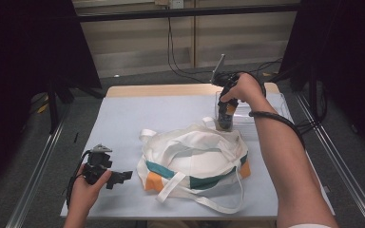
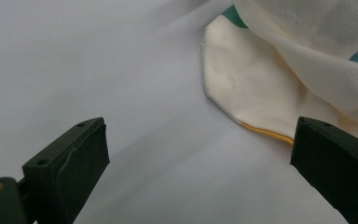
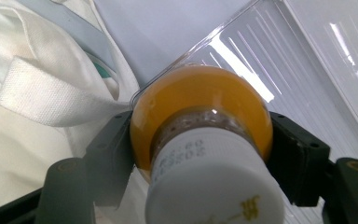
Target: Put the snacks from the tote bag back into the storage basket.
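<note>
A white tote bag (image 1: 194,160) with teal and orange panels lies slumped in the middle of the blue-grey table mat. At the bag's far edge my right gripper (image 1: 226,114) points down, shut on a bottle of orange juice (image 3: 200,112) with a white cap (image 3: 214,182). The bottle hangs over the corner of a clear plastic tray (image 3: 279,60), beside a white bag handle (image 3: 46,98). My left gripper (image 1: 119,177) rests low near the table's front left, open, aimed at the bag's cream-and-orange corner (image 2: 256,102). Nothing lies between its jaws.
The clear tray (image 1: 261,114) sits at the table's back right. The bag's loose straps (image 1: 209,202) trail toward the front edge. Cables (image 1: 176,57) hang behind the table, and metal rails run along both sides. Bare mat (image 1: 123,118) spreads left of the bag.
</note>
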Motion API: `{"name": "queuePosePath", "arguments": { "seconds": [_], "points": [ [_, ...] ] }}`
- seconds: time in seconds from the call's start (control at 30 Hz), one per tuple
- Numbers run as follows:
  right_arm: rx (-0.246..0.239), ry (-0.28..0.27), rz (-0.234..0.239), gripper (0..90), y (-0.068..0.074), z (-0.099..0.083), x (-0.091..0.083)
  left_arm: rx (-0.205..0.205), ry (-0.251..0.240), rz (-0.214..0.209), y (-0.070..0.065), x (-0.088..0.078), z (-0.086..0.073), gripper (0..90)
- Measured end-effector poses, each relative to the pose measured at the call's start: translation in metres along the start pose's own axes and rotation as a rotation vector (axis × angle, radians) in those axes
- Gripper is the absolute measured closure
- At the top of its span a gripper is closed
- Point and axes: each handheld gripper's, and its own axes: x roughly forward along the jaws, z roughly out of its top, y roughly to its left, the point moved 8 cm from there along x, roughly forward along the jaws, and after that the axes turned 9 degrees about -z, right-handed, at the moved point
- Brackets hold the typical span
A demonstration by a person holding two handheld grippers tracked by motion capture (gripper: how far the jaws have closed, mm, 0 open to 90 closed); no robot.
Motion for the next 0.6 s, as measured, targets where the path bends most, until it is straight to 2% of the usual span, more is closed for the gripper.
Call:
{"name": "queuePosePath", "arguments": {
  "seconds": [0.27, 0.33, 0.37, 0.47, 0.6],
  "points": [
    [0.011, -0.024, 0.004, 29.7, -0.001, -0.002, 0.000, -0.011, -0.013, -0.001, -0.002, 0.002, 0.002, 4.0],
    [0.017, -0.029, 0.007, 28.6, -0.001, -0.002, -0.001, 0.001, -0.002, 0.006, -0.002, 0.001, 0.000, 3.9],
    [0.024, -0.031, 0.007, 27.7, -0.001, -0.002, -0.002, 0.007, 0.016, -0.009, -0.002, 0.000, -0.001, 3.9],
    [0.037, -0.050, 0.002, 24.3, -0.002, -0.002, -0.007, -0.008, -0.009, 0.010, -0.001, 0.000, -0.001, 3.9],
    [0.055, -0.060, 0.004, 17.9, -0.001, -0.002, -0.013, -0.005, 0.002, -0.006, -0.003, -0.002, -0.001, 3.9]
  ]
}}
